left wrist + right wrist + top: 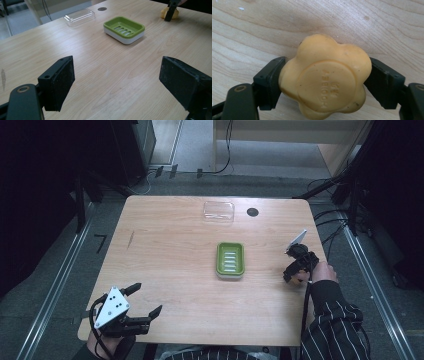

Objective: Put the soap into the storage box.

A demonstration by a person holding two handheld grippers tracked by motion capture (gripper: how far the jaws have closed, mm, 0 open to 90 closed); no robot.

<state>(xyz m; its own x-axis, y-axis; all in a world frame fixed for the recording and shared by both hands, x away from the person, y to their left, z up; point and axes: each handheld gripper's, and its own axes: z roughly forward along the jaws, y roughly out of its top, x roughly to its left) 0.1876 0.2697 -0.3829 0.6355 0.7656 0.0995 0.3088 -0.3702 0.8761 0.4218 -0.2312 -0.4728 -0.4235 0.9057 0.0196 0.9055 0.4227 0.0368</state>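
The right gripper is clamping the yellow flower-shaped soap bar, right of the green slotted plastic soap dish, probably for lifting it there.

Wooden table, pale grain, rounded corners. Green soap dish with slotted insert on a white base, near centre. Clear plastic lid lies near the far edge, well apart from dish. Small dark round grommet just beside lid. Cables trail on grey floor beyond.
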